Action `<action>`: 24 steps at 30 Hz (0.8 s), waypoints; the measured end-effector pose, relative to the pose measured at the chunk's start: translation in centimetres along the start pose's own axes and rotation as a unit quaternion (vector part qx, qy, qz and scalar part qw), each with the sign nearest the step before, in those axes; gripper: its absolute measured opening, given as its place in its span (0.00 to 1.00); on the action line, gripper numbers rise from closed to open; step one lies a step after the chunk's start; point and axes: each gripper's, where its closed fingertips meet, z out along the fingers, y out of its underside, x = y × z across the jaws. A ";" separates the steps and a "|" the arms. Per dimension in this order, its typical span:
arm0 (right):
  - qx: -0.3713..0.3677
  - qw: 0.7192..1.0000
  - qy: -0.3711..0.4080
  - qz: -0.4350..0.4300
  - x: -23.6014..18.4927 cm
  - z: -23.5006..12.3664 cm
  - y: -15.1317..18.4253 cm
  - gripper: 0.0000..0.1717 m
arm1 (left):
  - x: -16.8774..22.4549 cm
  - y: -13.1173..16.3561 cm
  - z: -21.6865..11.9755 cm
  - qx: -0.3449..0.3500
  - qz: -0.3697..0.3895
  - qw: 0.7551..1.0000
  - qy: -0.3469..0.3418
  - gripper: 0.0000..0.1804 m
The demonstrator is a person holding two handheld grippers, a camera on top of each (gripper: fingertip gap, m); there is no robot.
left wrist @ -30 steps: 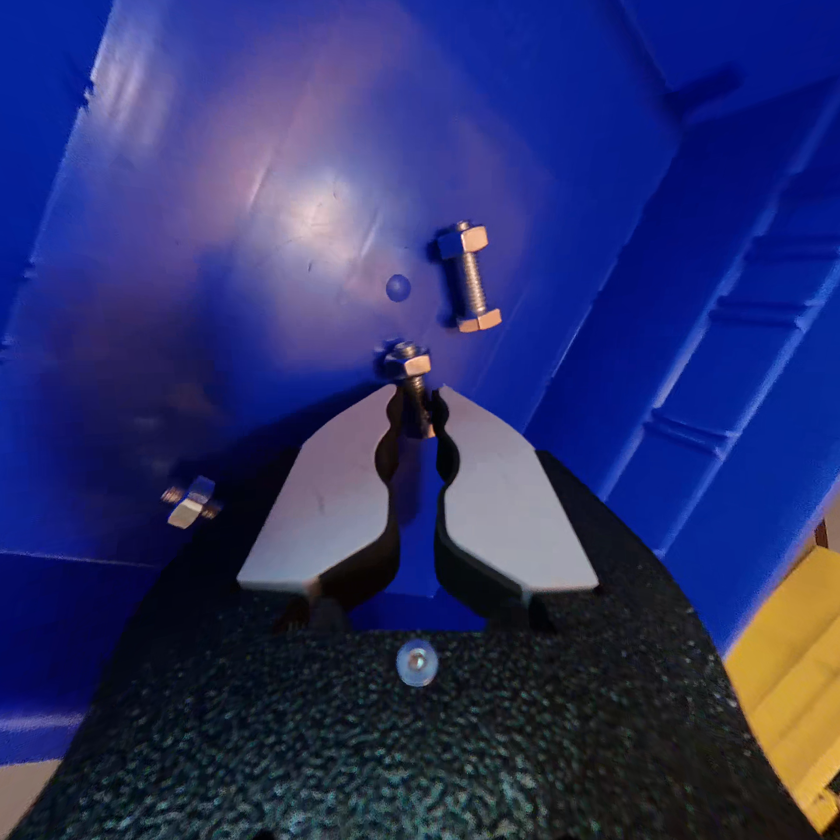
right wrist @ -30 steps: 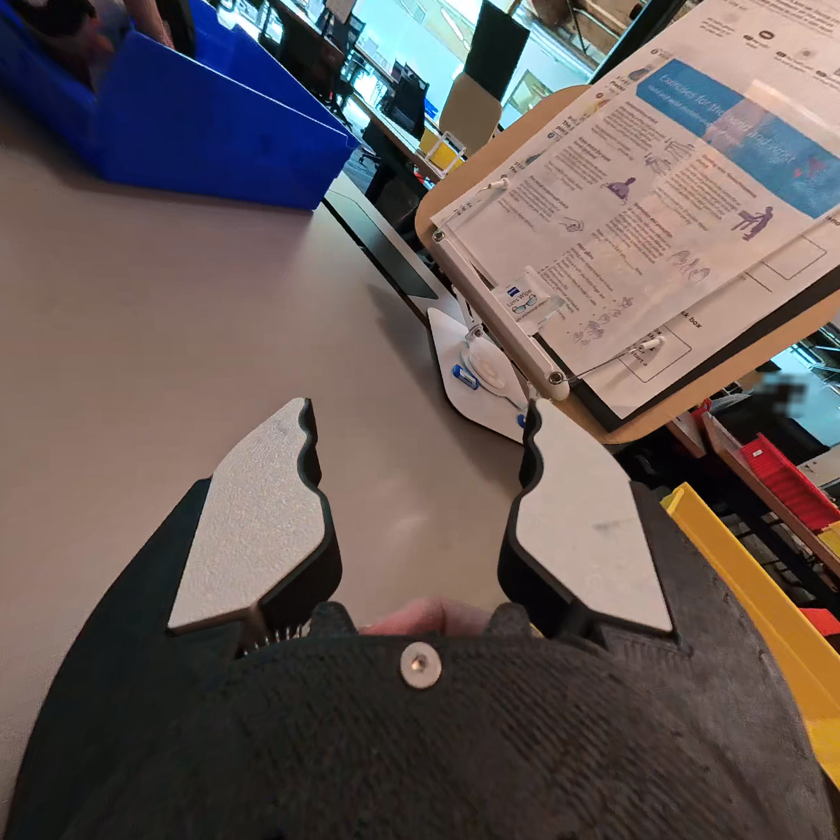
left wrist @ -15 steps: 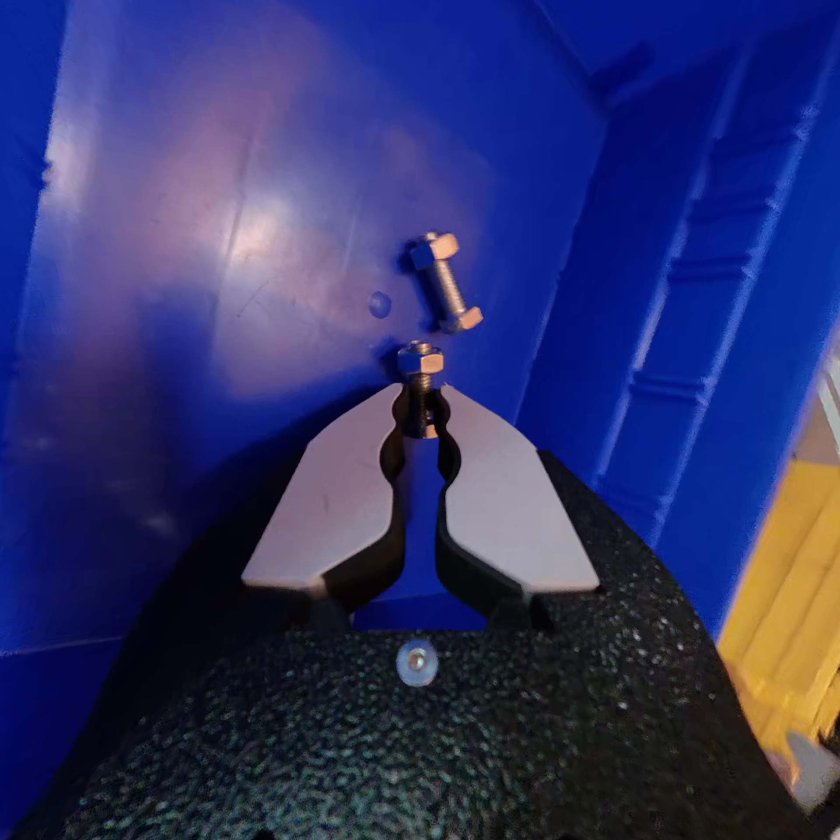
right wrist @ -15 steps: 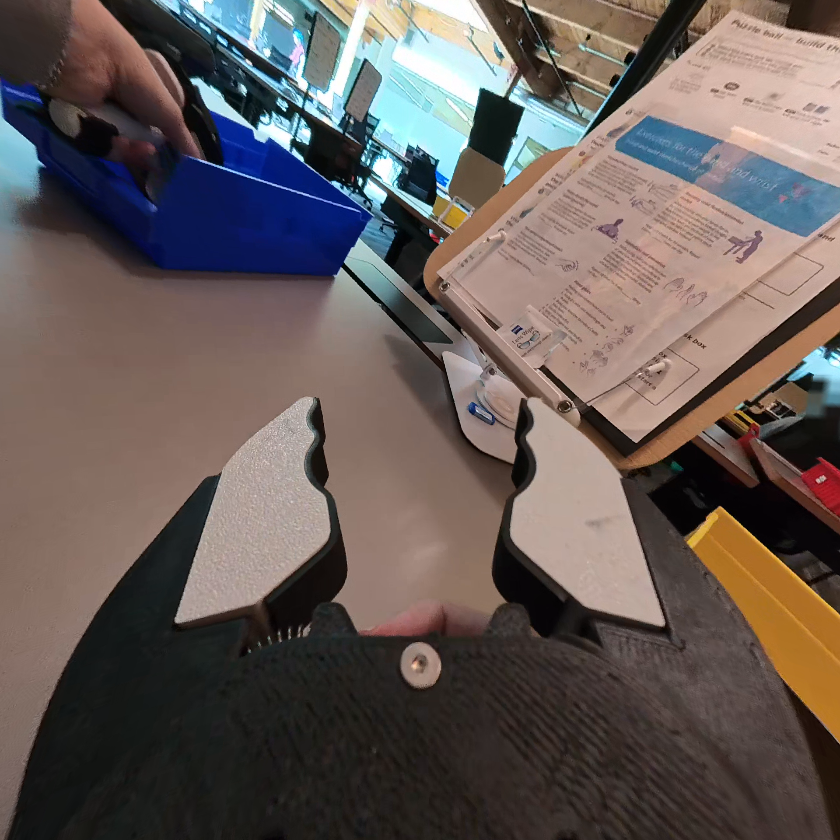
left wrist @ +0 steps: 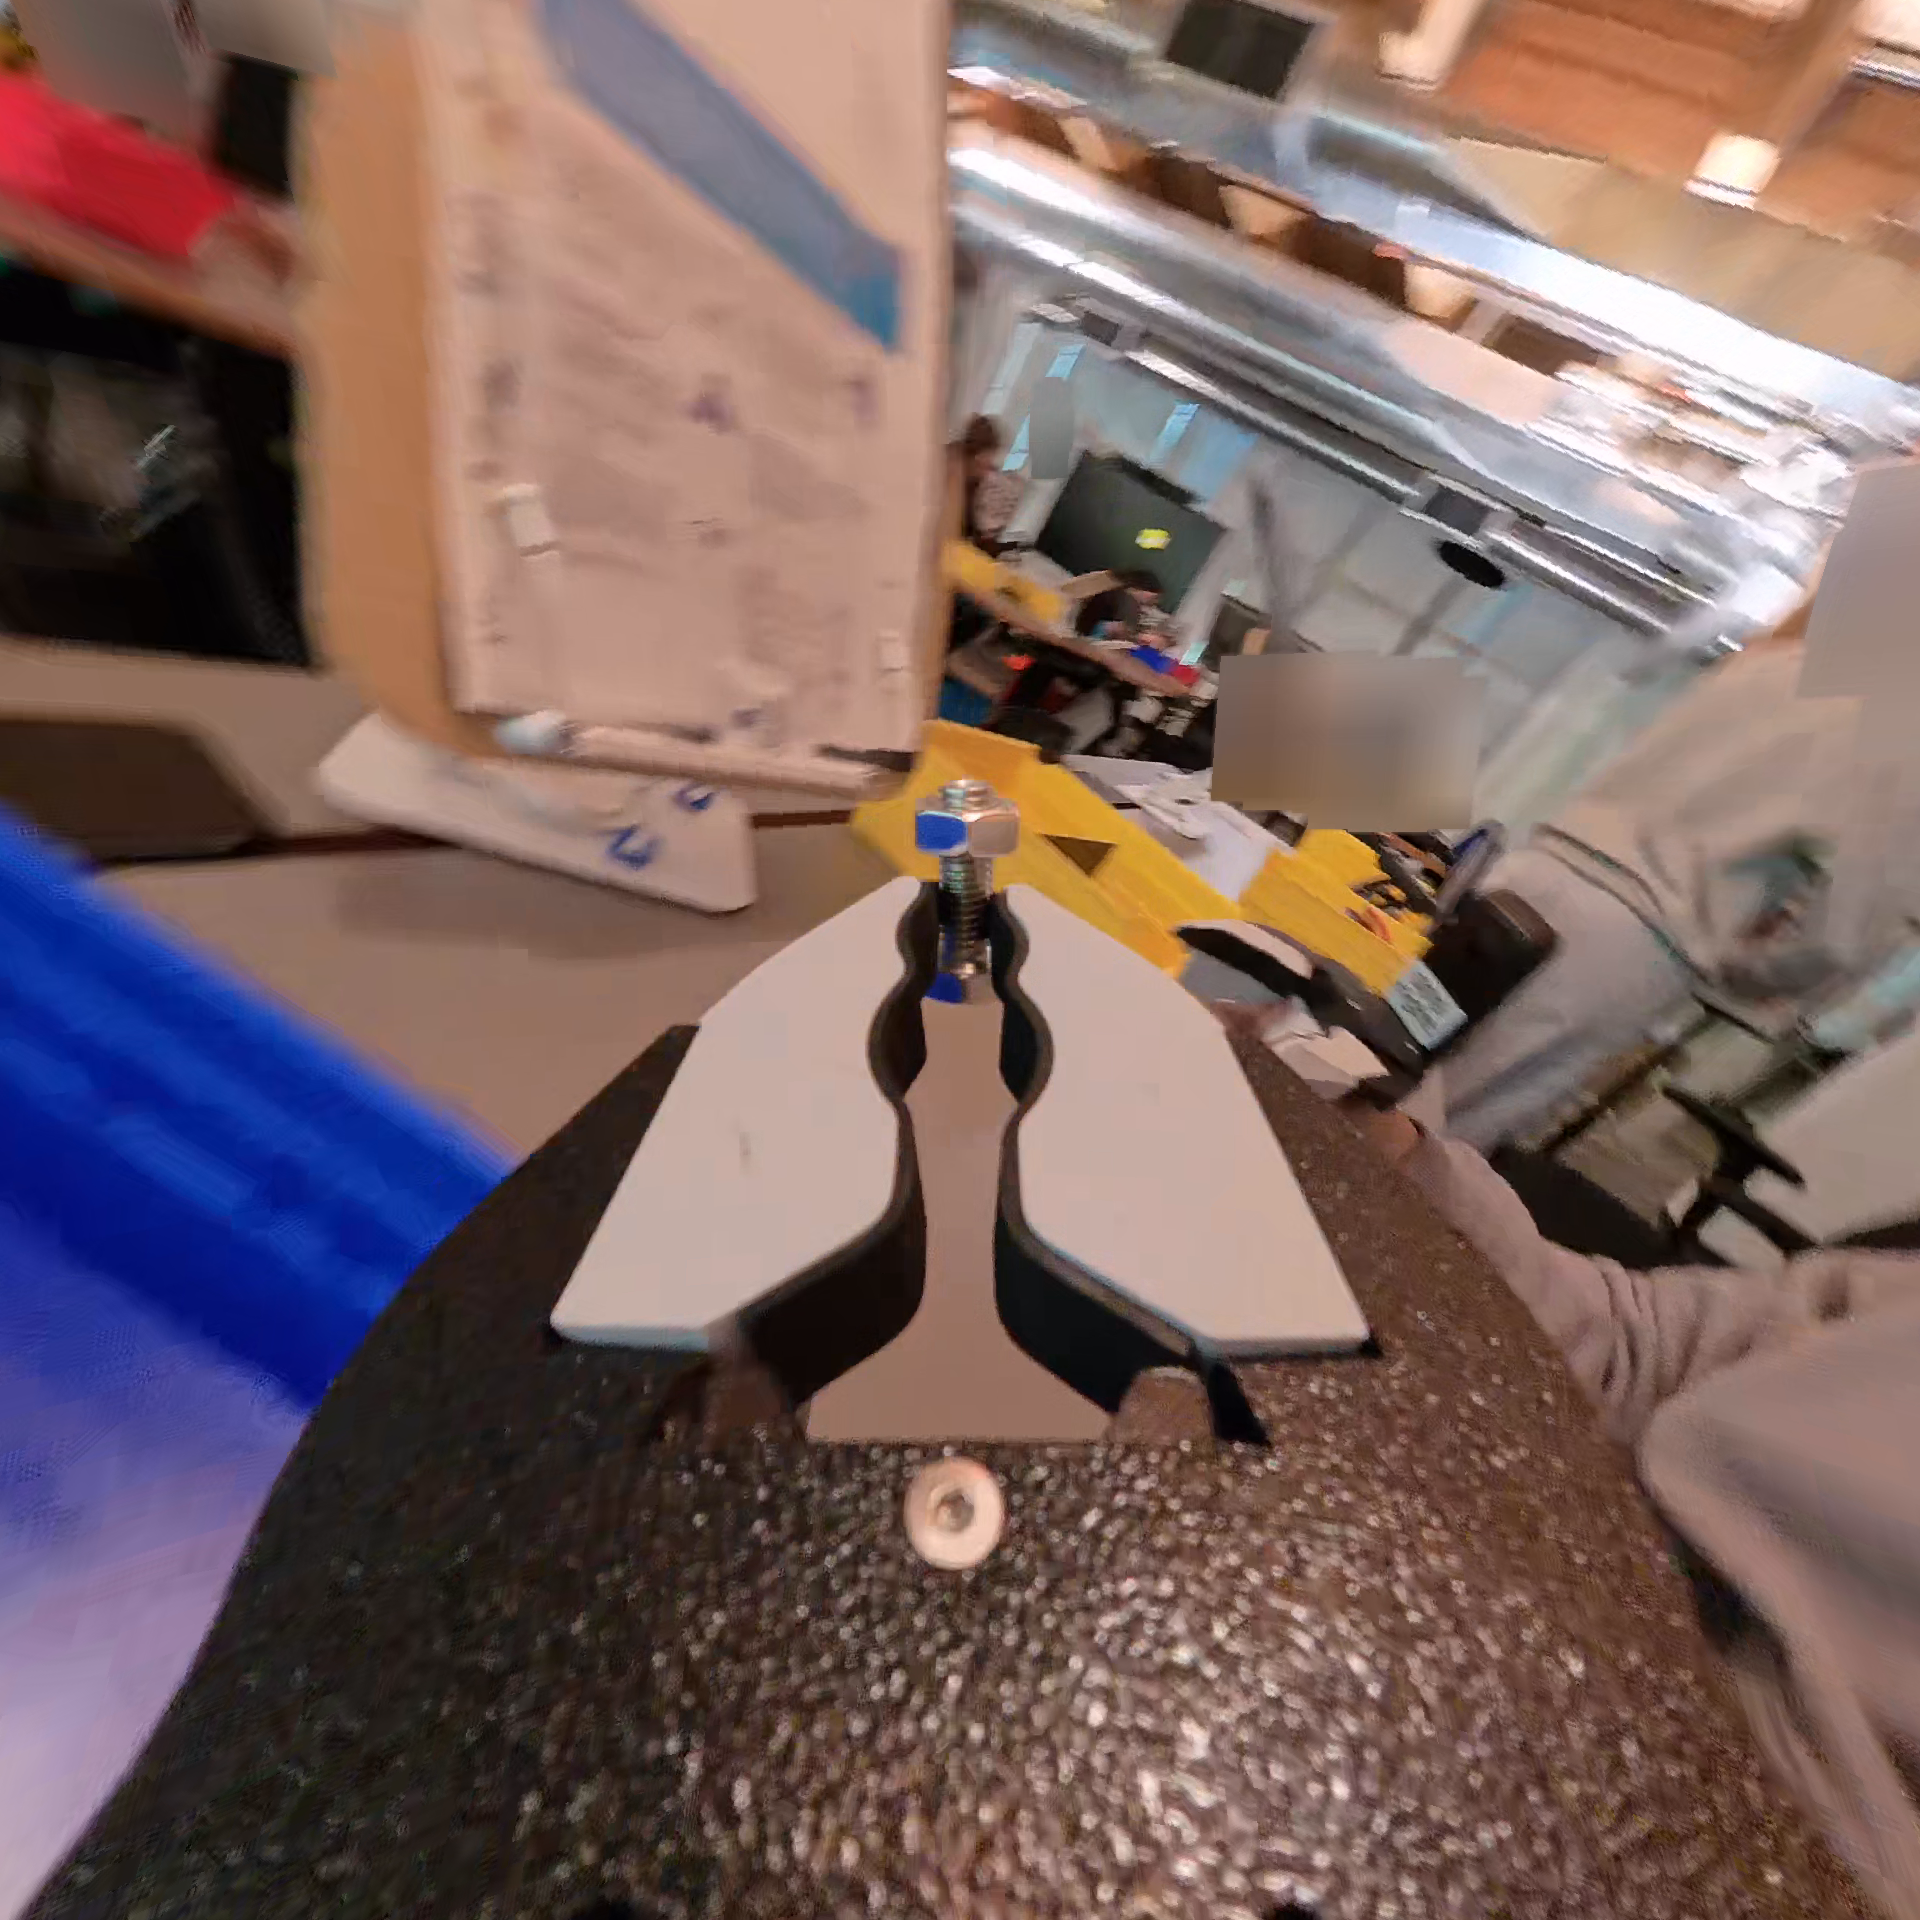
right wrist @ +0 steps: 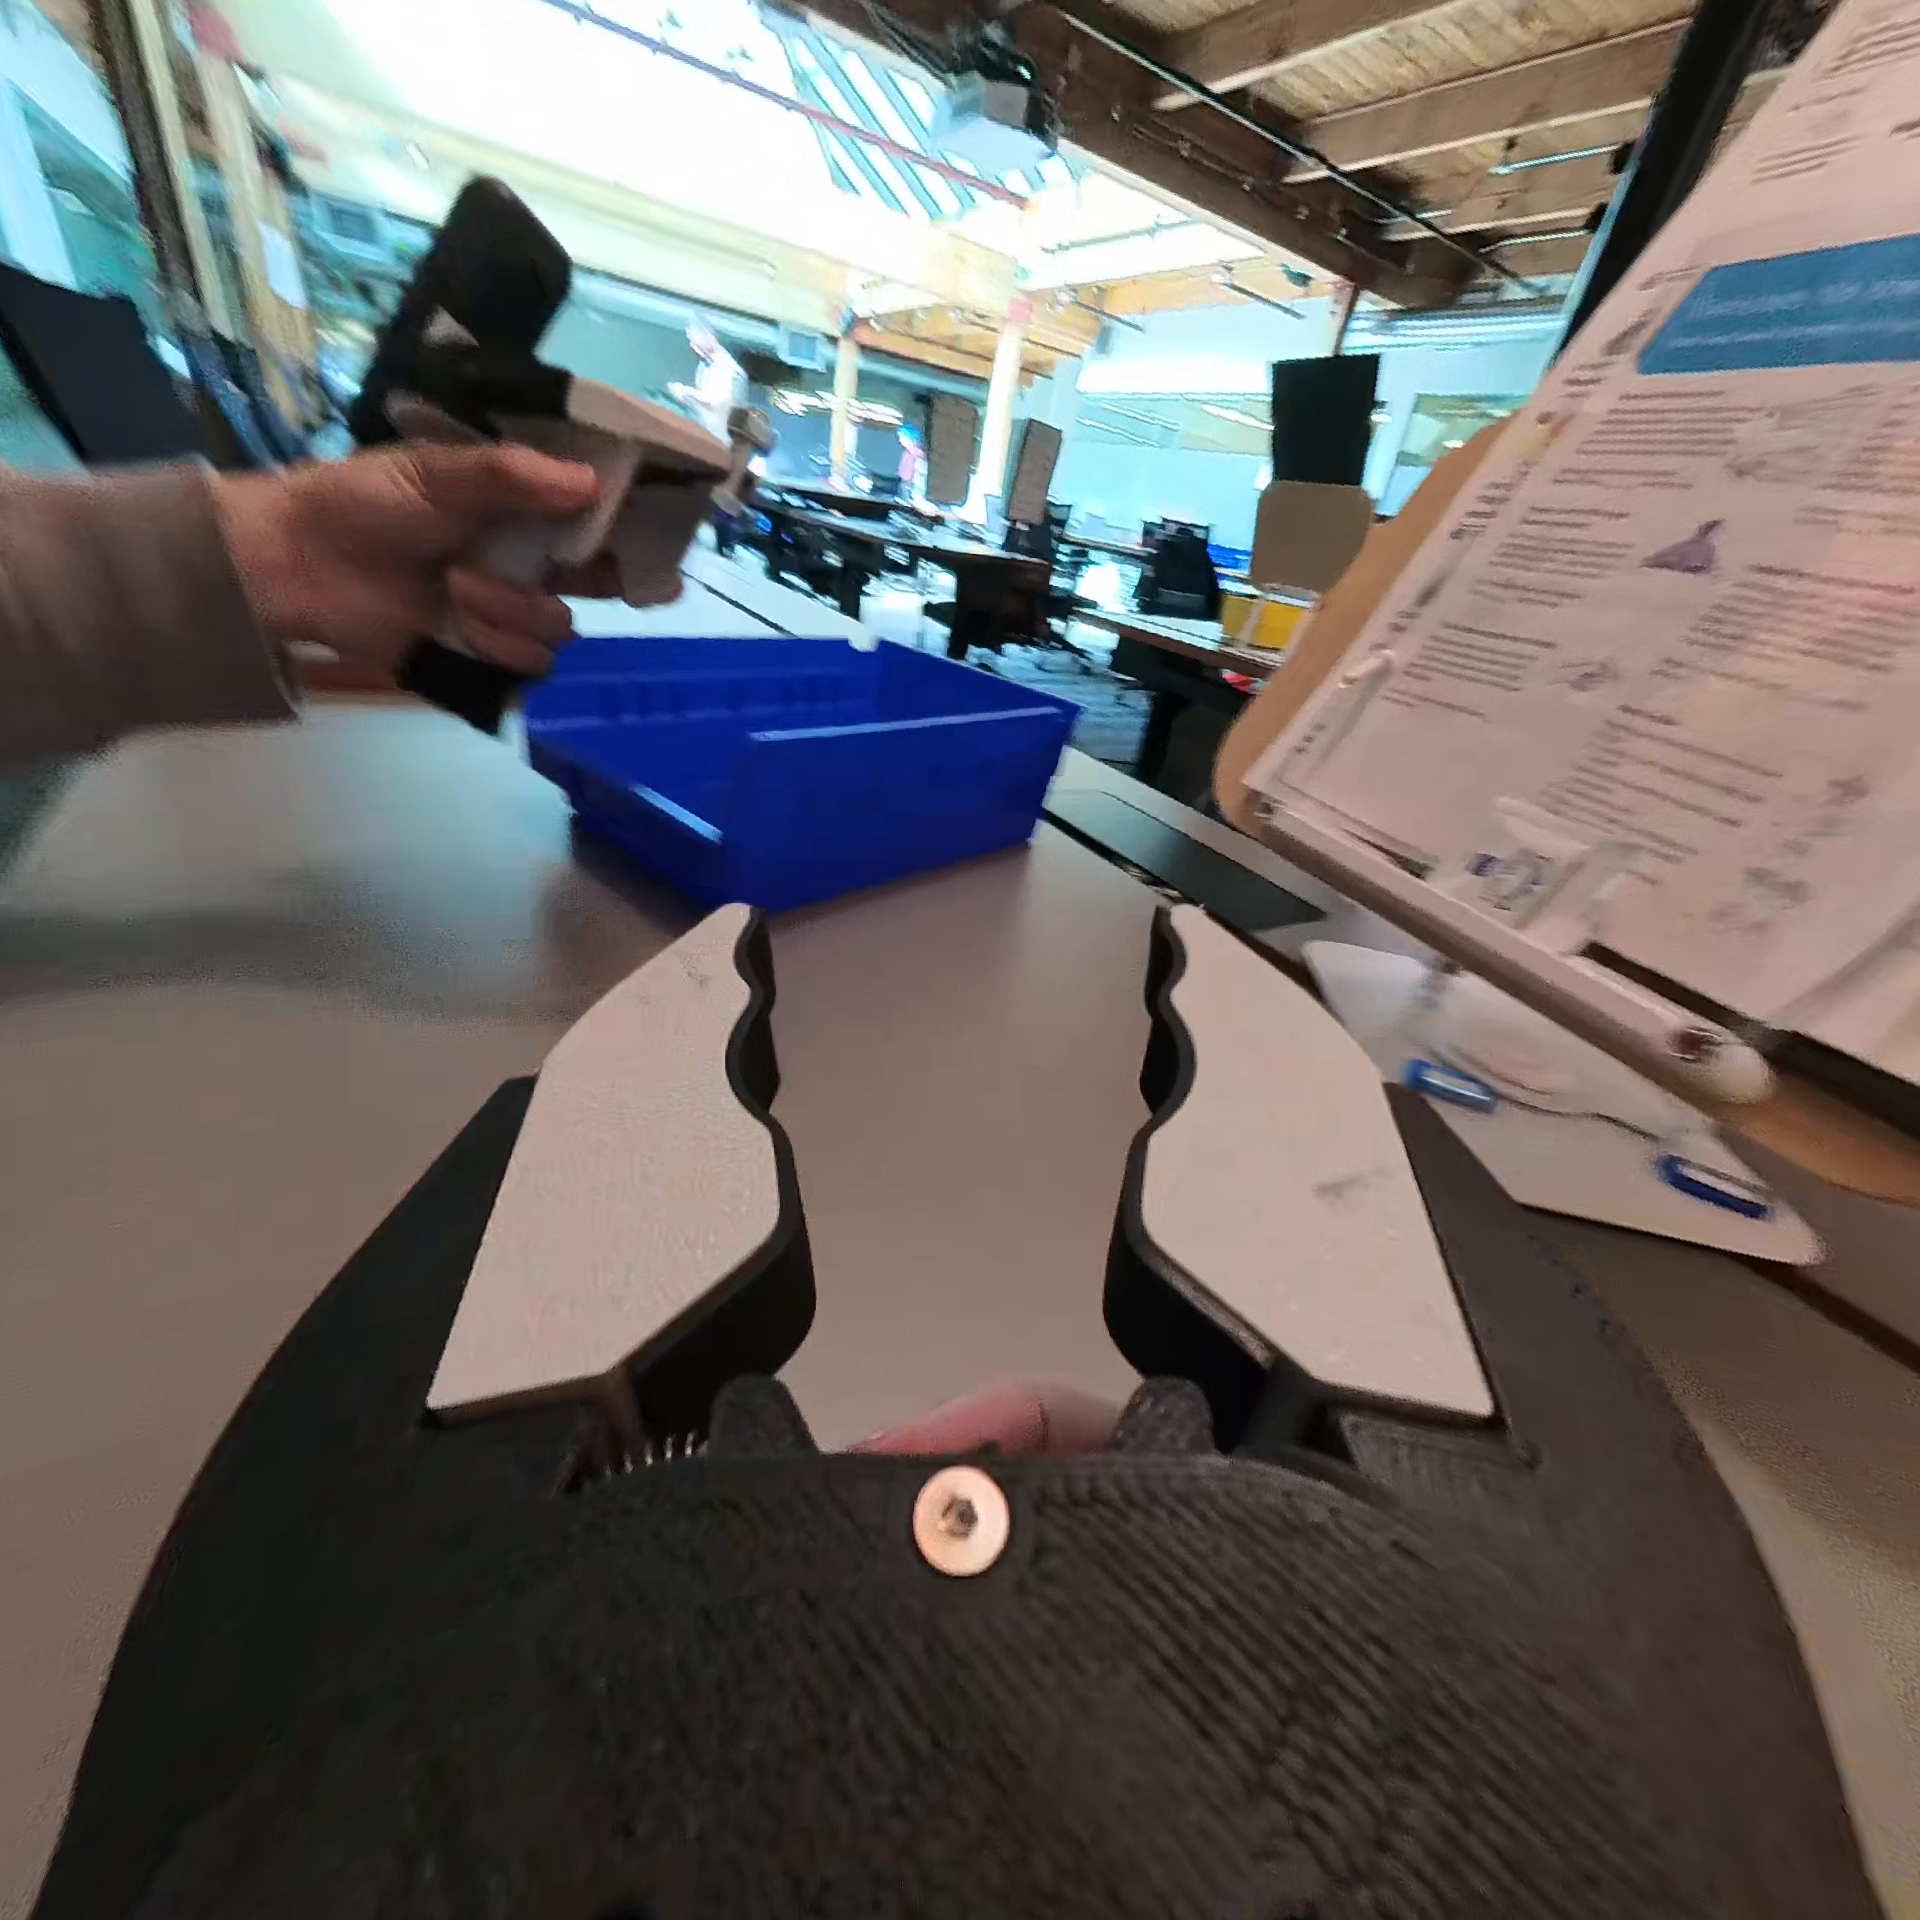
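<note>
Left wrist view: my left gripper is clamped on a silver bolt, now lifted clear of the blue bin, above its rim with open table below. My right gripper hangs released, jaws a bit narrower than before. Background's blurry, so the yellow thing is probably a bin.

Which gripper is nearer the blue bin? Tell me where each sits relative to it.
Left. The left gripper, clamped on a bolt with a nut, hangs just above the blue bin's near-left corner. The right gripper is open over the table, well short of the bin.
</note>
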 end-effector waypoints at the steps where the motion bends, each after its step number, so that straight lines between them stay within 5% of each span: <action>1: 0.010 0.999 -0.022 0.024 -0.9 0.3 -0.5 0.40 | 2.0 0.5 0.9 0.008 0.024 0.999 0.033 0.05; 7: 0.078 0.984 -0.112 0.113 -3.6 1.1 -3.8 0.30 | 10.0 6.4 7.3 0.029 0.167 0.971 0.170 0.05; 13: 0.085 0.985 -0.102 0.113 -2.1 0.3 -3.5 0.23 | 10.1 11.2 12.8 0.029 0.147 0.961 0.232 0.05; 24: 0.051 0.990 -0.103 0.079 -3.2 0.8 -1.6 0.20 | 10.7 13.7 13.0 0.016 0.154 0.954 0.255 0.05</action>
